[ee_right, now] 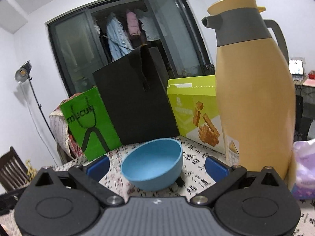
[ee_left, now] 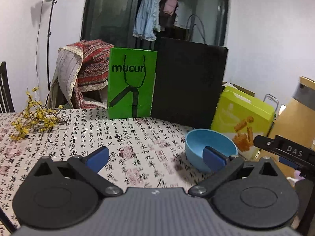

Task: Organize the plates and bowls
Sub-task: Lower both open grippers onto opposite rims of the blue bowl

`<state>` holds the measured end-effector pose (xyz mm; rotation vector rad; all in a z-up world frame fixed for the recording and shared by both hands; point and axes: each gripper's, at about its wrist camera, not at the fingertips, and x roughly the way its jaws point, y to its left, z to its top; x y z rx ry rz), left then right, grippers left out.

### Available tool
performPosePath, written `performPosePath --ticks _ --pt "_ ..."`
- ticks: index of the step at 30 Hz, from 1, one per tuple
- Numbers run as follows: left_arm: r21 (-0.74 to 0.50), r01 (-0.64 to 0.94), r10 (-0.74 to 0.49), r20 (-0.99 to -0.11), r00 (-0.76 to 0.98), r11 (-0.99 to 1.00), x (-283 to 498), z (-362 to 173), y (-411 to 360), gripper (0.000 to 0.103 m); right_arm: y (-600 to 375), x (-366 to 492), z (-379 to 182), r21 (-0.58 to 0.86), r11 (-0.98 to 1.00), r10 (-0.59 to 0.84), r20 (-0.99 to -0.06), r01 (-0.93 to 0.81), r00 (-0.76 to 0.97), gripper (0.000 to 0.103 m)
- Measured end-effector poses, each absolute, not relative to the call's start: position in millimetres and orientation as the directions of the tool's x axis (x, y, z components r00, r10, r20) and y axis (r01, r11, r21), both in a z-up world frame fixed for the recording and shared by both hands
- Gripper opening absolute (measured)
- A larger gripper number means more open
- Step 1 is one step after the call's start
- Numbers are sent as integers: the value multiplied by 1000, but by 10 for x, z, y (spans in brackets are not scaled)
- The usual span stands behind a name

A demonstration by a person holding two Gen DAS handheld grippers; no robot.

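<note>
A light blue bowl [ee_left: 208, 145] stands upright on the calligraphy-print tablecloth [ee_left: 133, 137], near the table's right side. My left gripper [ee_left: 156, 157] is open and hovers low over the cloth, left of the bowl; its right fingertip overlaps the bowl's near wall in this view. In the right wrist view the same bowl [ee_right: 152, 167] sits just ahead, between the spread blue fingers of my open right gripper [ee_right: 157, 166], touching neither. The right gripper's black frame [ee_left: 283, 150] shows at the right edge of the left wrist view. No plates are in view.
A green paper bag [ee_left: 131, 84], a tall black bag [ee_left: 189, 82] and a yellow-green snack box [ee_left: 242, 114] line the table's far edge behind the bowl. A tall yellow thermos jug [ee_right: 254, 90] and a purple packet [ee_right: 304, 169] stand right of it. Yellow flower sprigs [ee_left: 33, 122] lie far left.
</note>
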<state>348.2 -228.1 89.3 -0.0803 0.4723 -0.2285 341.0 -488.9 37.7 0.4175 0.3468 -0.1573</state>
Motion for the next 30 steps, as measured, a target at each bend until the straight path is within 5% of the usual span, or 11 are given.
performPosePath --ticks 17,30 --pt "-203 -69 -64 -585 809 977 4864 548 -2919 103 -5156 4600 41 401 803 -210 -501 441 839 103" --pt "-285 -27 -153 -589 793 958 5054 48 -3038 103 -5227 4640 -256 397 827 -189 -472 399 861 103"
